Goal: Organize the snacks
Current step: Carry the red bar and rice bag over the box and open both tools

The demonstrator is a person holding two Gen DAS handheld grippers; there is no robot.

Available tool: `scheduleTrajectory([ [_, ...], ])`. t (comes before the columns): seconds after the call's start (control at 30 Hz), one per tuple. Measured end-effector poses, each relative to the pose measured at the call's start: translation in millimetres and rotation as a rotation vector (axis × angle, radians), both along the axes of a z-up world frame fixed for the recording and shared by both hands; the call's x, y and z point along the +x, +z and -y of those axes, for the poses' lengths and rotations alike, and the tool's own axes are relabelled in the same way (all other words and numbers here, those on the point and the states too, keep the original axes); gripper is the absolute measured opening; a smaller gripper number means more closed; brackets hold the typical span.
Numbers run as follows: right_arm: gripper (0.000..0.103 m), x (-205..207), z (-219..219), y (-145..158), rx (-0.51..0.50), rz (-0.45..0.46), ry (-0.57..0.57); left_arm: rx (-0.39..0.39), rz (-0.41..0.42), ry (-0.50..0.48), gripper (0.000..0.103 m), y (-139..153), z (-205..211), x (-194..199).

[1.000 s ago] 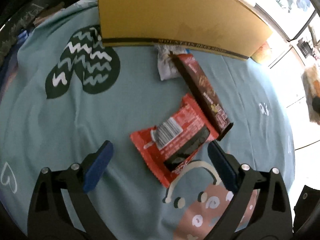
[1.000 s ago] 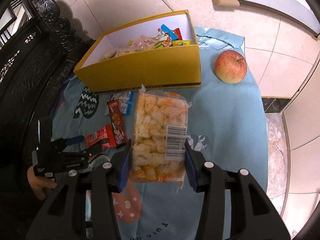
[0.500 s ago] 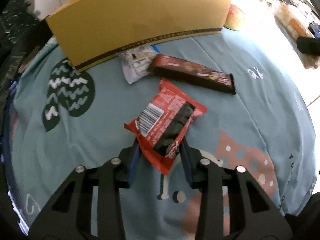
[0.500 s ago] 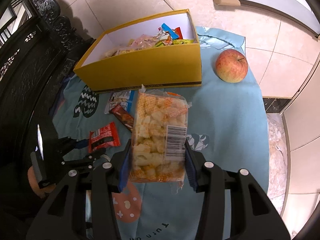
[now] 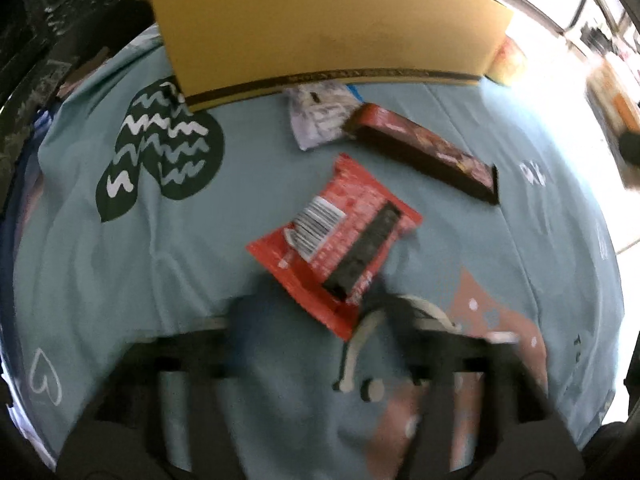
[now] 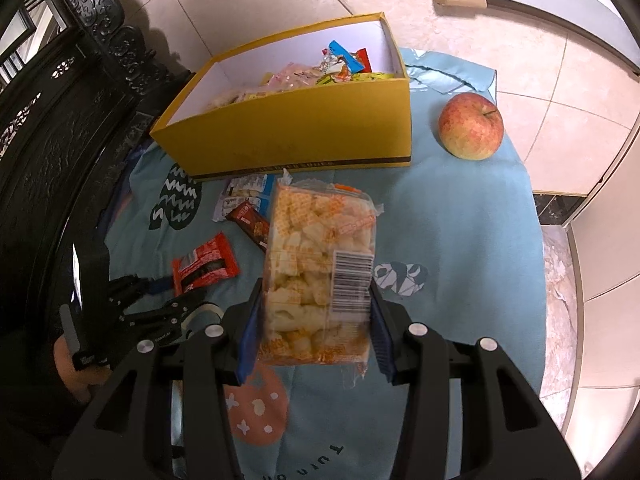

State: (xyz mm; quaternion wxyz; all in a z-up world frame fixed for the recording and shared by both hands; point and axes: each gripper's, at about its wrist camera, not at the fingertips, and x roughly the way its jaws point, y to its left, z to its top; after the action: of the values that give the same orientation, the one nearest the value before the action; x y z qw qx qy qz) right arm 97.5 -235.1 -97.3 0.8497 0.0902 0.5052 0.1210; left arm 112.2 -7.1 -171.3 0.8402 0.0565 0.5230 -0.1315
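Fingers of the right gripper (image 6: 316, 332) pinch a puffed-snack bag (image 6: 320, 276); left gripper (image 5: 316, 312) nips the red wrapper (image 5: 334, 242). Boxing step underway; next, carry both into the yellow box (image 6: 304, 140).

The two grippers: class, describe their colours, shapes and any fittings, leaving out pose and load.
The right gripper has a black frame with triangular cut-outs, silver round bolt heads and flat blue fingers. The left gripper, seen from the right wrist, is black too, with blue finger pads and silver bolts; its own view is blurred.
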Motion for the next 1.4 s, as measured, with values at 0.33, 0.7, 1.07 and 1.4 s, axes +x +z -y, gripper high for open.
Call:
scheduleTrajectory([
  [0.33,0.047,-4,5,1,-0.011,-0.009,-0.014,0.101,0.070,-0.140,0.046,2,24,13],
  [0.7,0.047,0,-3,9,-0.004,0.027,0.013,-0.009,0.117,-0.115,0.045,47,16,-12],
  [1.07,0.047,19,-7,67,0.023,0.147,0.054,-0.129,0.317,-0.069,0.045,147,25,4],
  [1.4,0.047,89,-6,140,-0.002,0.280,0.073,-0.157,0.439,-0.004,0.045,211,33,86],
])
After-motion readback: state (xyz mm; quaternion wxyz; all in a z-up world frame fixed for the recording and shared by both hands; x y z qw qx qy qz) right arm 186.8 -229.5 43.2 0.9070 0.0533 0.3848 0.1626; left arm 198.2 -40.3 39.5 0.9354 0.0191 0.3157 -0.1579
